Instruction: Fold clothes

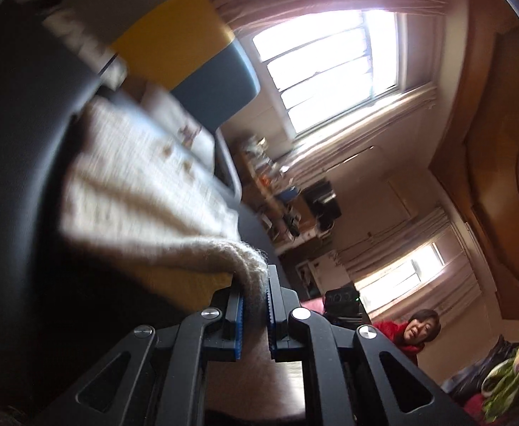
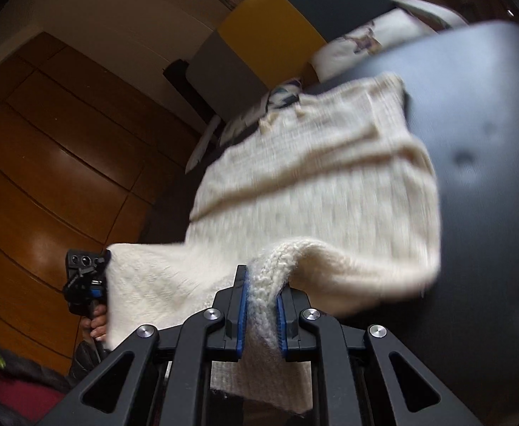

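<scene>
A cream knitted sweater point(image 1: 142, 191) point(image 2: 316, 184) is stretched between both grippers over a dark surface point(image 1: 18, 177) point(image 2: 490, 163). My left gripper point(image 1: 255, 298) is shut on a bunched edge of the knit, which runs between its blue pads. My right gripper point(image 2: 263, 293) is likewise shut on a thick ribbed edge of the sweater. In the right wrist view the left gripper point(image 2: 85, 280) shows at the far left, held by a hand, with the sweater hanging beside it. Both views are tilted and blurred.
A headboard with grey, yellow point(image 2: 273, 25) and blue panels and patterned pillows point(image 2: 362, 41) lie beyond the sweater. Wooden wardrobe doors point(image 2: 46, 163) fill the left of the right wrist view. A seated person in red point(image 1: 412, 337), windows and colourful clothes point(image 1: 507, 380) show in the left wrist view.
</scene>
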The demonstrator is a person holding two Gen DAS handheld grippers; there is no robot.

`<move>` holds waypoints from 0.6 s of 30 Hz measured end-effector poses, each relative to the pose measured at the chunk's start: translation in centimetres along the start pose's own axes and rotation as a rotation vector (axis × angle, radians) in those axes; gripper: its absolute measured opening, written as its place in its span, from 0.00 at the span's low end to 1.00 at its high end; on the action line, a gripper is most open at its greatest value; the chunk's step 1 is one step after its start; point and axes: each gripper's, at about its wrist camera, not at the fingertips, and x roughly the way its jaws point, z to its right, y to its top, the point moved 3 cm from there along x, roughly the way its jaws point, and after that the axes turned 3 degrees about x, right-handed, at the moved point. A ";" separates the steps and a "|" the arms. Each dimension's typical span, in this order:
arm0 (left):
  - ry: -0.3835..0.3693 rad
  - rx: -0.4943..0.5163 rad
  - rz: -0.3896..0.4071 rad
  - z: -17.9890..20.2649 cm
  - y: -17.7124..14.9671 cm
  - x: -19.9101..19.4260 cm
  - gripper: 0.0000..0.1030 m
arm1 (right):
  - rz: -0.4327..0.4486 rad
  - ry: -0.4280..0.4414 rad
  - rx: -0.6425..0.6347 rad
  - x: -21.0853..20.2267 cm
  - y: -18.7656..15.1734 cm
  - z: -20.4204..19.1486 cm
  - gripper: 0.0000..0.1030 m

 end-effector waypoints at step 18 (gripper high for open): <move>0.285 -0.215 -0.071 -17.0 7.9 10.5 0.07 | -0.040 -0.048 0.127 12.7 11.4 8.6 0.11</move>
